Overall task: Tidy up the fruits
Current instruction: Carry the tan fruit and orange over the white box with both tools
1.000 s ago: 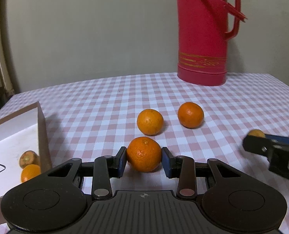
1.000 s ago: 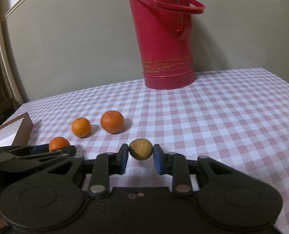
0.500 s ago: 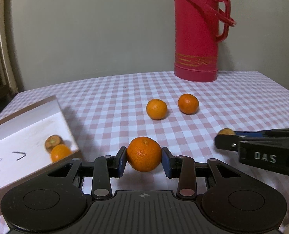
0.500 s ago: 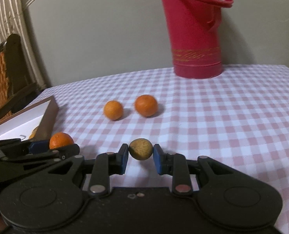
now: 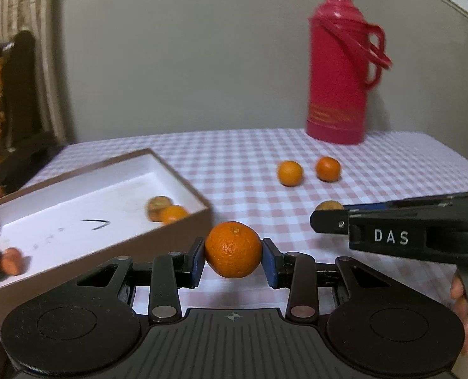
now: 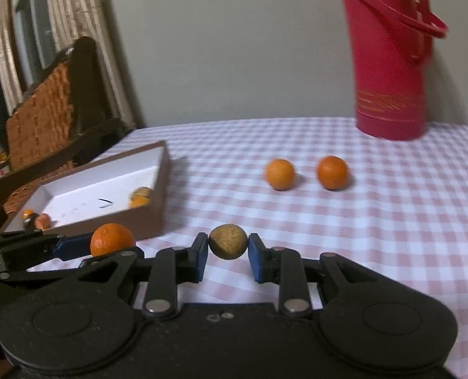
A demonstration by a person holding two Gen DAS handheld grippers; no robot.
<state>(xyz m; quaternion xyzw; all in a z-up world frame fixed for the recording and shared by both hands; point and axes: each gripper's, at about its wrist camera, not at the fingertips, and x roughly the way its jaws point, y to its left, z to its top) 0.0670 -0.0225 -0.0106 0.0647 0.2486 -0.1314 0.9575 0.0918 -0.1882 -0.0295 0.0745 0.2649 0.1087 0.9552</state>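
- Left gripper (image 5: 233,258), closed on a bright orange mandarin (image 5: 233,249), blue pads pressed against both sides of the fruit, held above the checked tablecloth (image 5: 249,158).
- Right gripper (image 6: 228,249), closed on a small brownish-yellow fruit (image 6: 228,241), clamped between its blue pads, also clear of the cloth.
- Seen from the left wrist camera: right gripper entering from the right edge, black body lettered "DAS", the brownish fruit just visible at its tip, a person's hand (image 5: 467,315) around the handle at the far right.
- Seen from the right wrist camera: left gripper and its mandarin low on the left, just in front of the near wall of the box.
- Shallow cardboard box (image 5: 183,230), brown outside and white inside, lying on the left part of the table, just beside the held mandarin.
- Inside the box: two fruits (image 5: 166,210) touching each other near the right corner, one orange and one duller; a few more small fruits (image 5: 3,263), blurred, at the left end; a dark curved mark on the white floor.
- Two loose mandarins (image 6: 279,173) side by side on the cloth, well beyond both grippers, near each other but apart.
- Tall red thermos jug (image 5: 339,66) with a carrying handle, upright at the far edge of the table, before a plain grey wall.
- Wicker chair (image 6: 44,117) with a dark frame behind the box on the left, striped curtain further back.
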